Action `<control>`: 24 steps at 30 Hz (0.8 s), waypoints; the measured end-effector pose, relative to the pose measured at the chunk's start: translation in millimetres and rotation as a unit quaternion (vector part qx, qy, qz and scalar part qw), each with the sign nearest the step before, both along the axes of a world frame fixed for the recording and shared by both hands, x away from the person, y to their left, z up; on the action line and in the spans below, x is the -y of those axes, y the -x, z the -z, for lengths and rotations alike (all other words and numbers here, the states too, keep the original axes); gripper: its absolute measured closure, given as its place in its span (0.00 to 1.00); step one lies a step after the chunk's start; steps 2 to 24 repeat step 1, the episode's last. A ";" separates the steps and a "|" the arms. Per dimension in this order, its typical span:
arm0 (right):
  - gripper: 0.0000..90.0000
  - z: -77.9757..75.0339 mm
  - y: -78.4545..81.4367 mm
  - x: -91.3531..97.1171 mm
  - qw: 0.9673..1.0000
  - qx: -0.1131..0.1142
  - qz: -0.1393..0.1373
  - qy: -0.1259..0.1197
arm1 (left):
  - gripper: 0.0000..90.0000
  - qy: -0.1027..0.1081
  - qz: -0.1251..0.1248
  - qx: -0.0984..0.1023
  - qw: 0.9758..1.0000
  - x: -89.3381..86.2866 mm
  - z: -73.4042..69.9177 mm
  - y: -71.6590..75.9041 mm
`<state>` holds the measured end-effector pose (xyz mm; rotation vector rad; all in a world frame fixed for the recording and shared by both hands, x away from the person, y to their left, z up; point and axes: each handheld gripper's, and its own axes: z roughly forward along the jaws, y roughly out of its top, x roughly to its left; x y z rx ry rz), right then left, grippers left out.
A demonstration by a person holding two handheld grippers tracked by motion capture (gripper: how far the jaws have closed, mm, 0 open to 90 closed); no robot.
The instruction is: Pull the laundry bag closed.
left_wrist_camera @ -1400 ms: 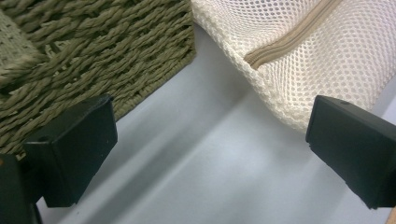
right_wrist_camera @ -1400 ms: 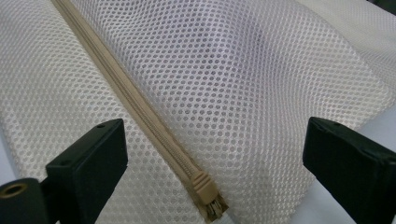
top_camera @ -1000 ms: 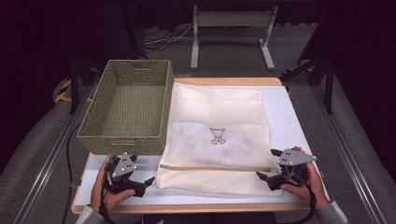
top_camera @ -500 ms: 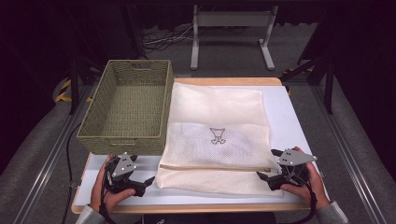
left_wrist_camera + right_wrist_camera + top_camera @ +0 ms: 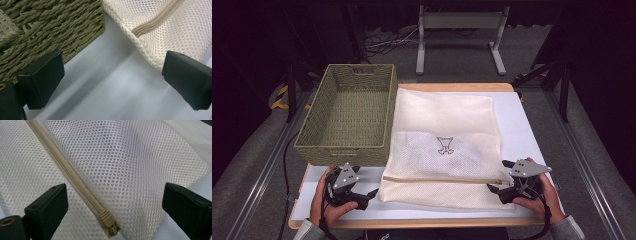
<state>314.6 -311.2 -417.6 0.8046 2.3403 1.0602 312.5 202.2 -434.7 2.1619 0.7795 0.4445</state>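
Note:
A cream mesh laundry bag (image 5: 444,145) lies flat on the white table (image 5: 522,125), with a tan zipper (image 5: 442,180) running across its near end. My left gripper (image 5: 368,196) rests open on the table just left of the bag's near left corner. In the left gripper view the left gripper (image 5: 113,75) has bare table between its jaws, and the bag's corner (image 5: 175,30) lies ahead at the right. My right gripper (image 5: 497,175) is open at the bag's near right corner. In the right gripper view the right gripper (image 5: 115,202) straddles the zipper pull (image 5: 107,218).
A woven olive basket (image 5: 347,115) stands at the table's left, close beside the bag and just beyond my left gripper; its wall (image 5: 45,30) is close in the left gripper view. A metal stand (image 5: 459,30) is on the floor past the table.

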 end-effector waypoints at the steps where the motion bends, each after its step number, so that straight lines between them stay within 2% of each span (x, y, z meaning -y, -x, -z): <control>1: 0.08 0.1 0.2 0.1 1.000 0.000 0.000 0.001 | 0.06 -0.001 0.000 -0.001 1.000 1.1 0.7 -0.5; 24: 0.08 0.1 0.2 0.1 1.000 0.000 0.000 0.001 | 0.06 -0.001 0.000 -0.001 1.000 1.1 0.7 -0.5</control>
